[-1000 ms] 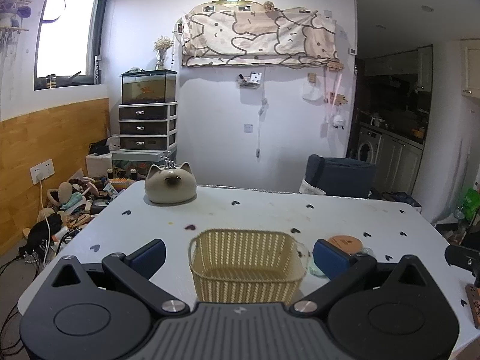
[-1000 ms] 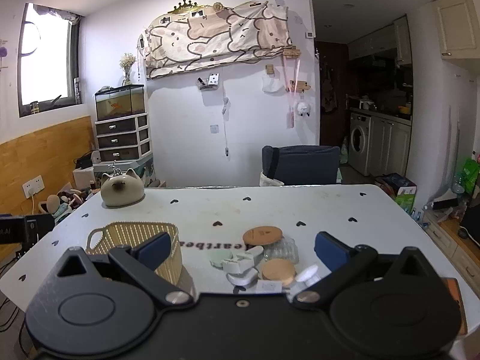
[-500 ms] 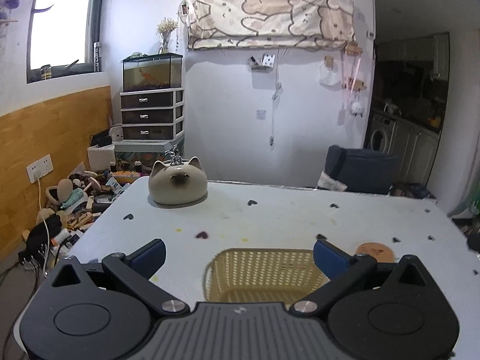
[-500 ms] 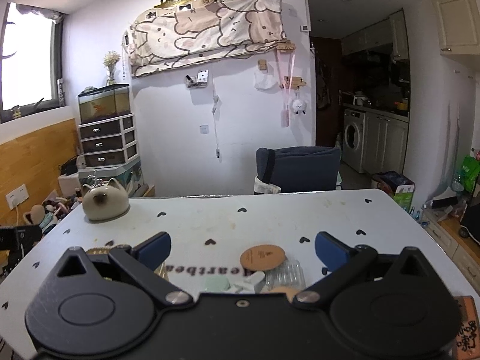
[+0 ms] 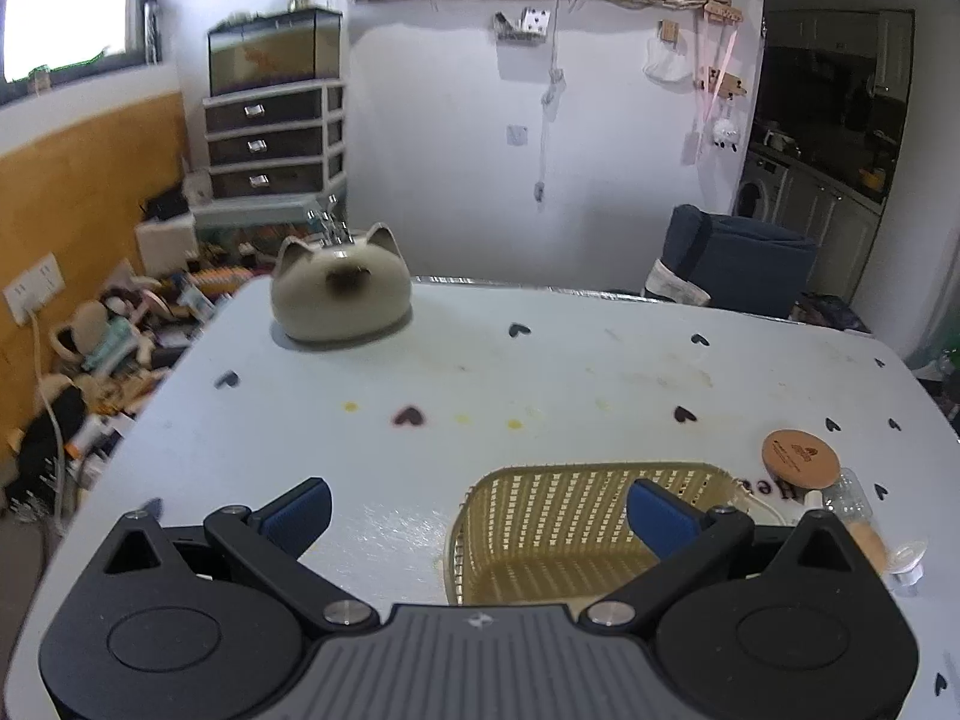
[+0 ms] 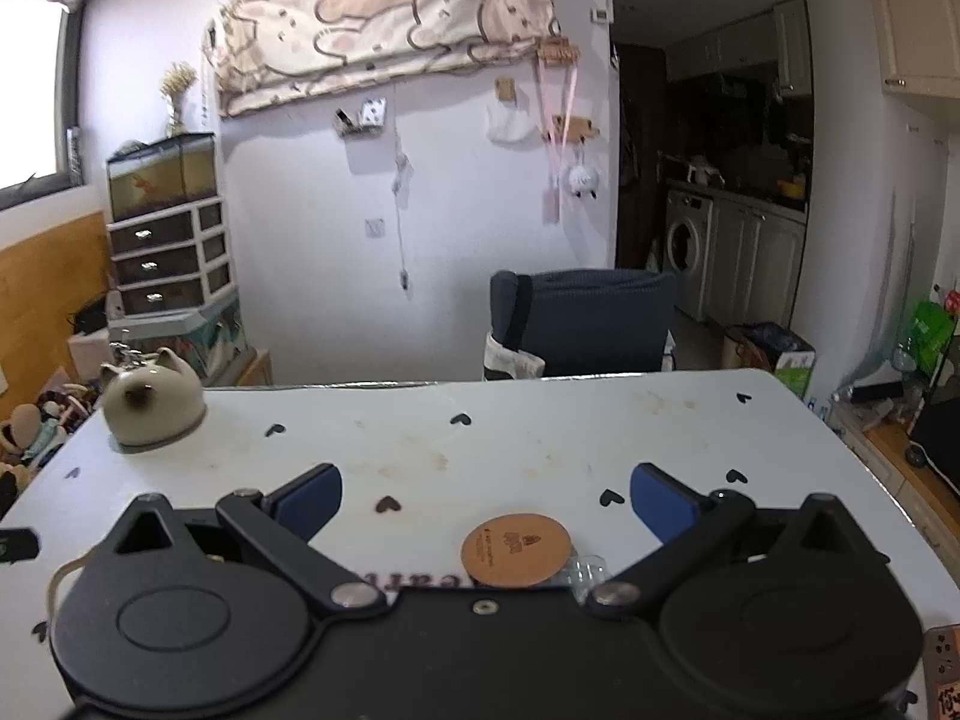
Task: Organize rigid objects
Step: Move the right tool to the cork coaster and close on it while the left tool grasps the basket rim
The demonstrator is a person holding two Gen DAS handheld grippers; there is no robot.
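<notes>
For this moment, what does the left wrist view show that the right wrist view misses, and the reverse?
Only the left wrist view shows the woven basket open and empty, and a small clear bottle lying just right of it.

Only the right wrist view shows the washing machine clearly and a green bag on the floor at right.

Both show the cat-shaped container at the table's far left corner, the round wooden coaster, the blue chair and the fish tank. Each view's own gripper, left and right, has its jaws open and empty.
</notes>
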